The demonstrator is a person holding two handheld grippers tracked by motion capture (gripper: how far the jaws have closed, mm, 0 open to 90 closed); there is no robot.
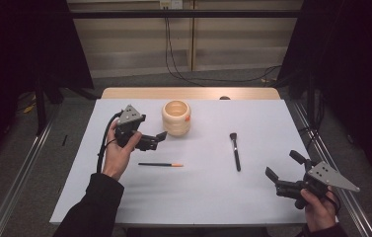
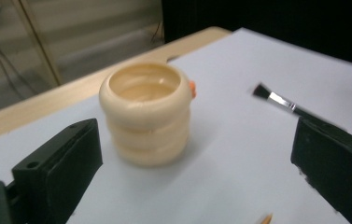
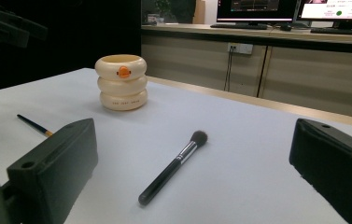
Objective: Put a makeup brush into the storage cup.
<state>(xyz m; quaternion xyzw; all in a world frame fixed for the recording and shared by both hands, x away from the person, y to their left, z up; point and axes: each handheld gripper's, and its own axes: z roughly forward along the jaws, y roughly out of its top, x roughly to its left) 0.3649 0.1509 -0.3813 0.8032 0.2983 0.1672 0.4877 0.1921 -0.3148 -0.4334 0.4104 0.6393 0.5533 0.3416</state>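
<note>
Left gripper point(image 1: 160, 137) jaws wide apart, raised; right gripper point(image 1: 284, 165) likewise, low

1. The left gripper point(image 2: 197, 172) holds its two black jaws wide apart, with nothing between them.
2. A cream ribbed pot point(image 2: 144, 114) stands upright on the white table point(image 2: 239, 154) just beyond the jaws, nearer the left one.
3. A makeup brush point(image 2: 283, 103) lies to the right, its handle passing behind the right jaw.
4. An orange tip point(image 2: 266, 218) shows at the bottom edge.
</note>
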